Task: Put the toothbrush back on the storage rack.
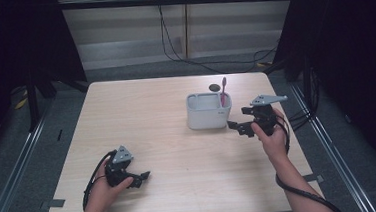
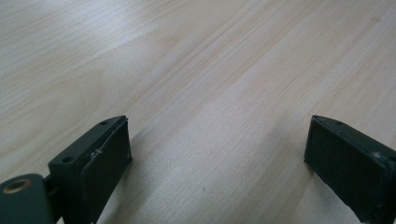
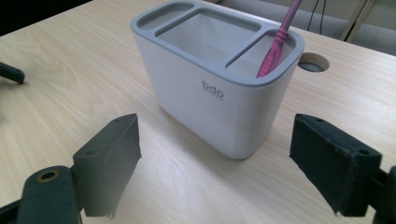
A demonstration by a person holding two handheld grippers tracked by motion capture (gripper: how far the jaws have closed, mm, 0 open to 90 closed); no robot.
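A white holder with a grey rim (image 1: 207,112) (image 3: 212,100) stands right of the table's middle, split into three compartments. A pink toothbrush (image 1: 223,91) (image 3: 278,41) stands tilted in its right end compartment. My right gripper (image 1: 238,126) (image 3: 215,163) is open just right of the holder, jaws wide apart and pointing at its end wall, nothing between them. My left gripper (image 1: 142,178) (image 2: 217,158) rests low near the table's front left, open over bare wood, far from the holder.
A round cable hole (image 1: 215,87) (image 3: 312,62) sits in the wooden table (image 1: 141,114) behind the holder. Cables run on the floor beyond the far edge. Dark curtains flank both sides.
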